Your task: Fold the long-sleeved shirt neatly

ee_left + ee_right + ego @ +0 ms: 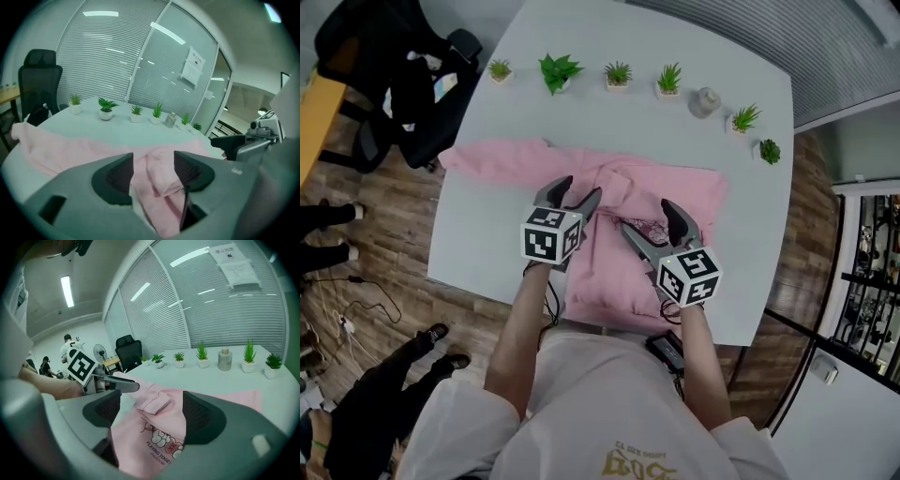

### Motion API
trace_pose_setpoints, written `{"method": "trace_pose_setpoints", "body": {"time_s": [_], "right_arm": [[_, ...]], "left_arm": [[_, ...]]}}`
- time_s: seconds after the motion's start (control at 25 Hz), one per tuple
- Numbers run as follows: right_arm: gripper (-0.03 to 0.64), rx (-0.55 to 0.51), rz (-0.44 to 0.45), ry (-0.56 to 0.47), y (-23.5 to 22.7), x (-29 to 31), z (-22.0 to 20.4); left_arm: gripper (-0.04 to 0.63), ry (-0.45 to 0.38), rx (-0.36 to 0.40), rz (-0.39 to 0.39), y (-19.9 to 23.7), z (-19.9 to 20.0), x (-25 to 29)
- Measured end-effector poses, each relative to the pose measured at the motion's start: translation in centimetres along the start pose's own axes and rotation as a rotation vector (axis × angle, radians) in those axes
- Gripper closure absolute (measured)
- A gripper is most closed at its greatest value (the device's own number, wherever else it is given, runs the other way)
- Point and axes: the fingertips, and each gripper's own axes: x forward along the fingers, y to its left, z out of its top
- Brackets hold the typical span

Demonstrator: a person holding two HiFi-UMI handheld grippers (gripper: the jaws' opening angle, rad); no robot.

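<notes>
A pink long-sleeved shirt (605,267) lies flat on the pale table (478,253), print side up. One sleeve (492,159) stretches out to the left. The other sleeve is folded over the chest, and its cuff (155,404) lies near the middle. My left gripper (578,193) hovers open just above the shirt's upper middle, over the folded cuff (161,174), with nothing pressed between its pads. Beside it on the right, my right gripper (649,223) stands wide open over the cartoon print (161,442), holding nothing. Both grippers are close together.
Several small potted plants (618,74) and a grey jar (704,101) line the table's far edge. A black office chair (398,70) stands at the left corner. A person's legs (380,394) are on the wooden floor at the left. The table's near edge is right at my body.
</notes>
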Motion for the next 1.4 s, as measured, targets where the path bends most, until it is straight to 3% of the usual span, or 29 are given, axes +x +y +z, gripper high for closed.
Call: {"method": "trace_pose_setpoints", "body": {"time_s": [0.32,0.64,1.04,1.4], "right_arm": [[0.212,0.035,-0.006,-0.097,0.1,-7.2,1.0],[0.218,0.041,0.066,-0.162,3.6,-11.0,0.9],[0.219,0.093,0.139,-0.215,7.7,-11.2,1.2],[0.221,0.120,0.066,-0.216,8.9,-6.9,2.7]], "left_arm": [[0.319,-0.139,-0.037,0.046,-4.6,1.8,-4.9],[0.324,-0.236,-0.070,0.099,-7.6,1.5,-10.9],[0.336,-0.304,-0.113,0.237,-3.3,0.0,-18.3],[0.353,-0.281,-0.111,0.284,5.7,1.7,-19.4]]}}
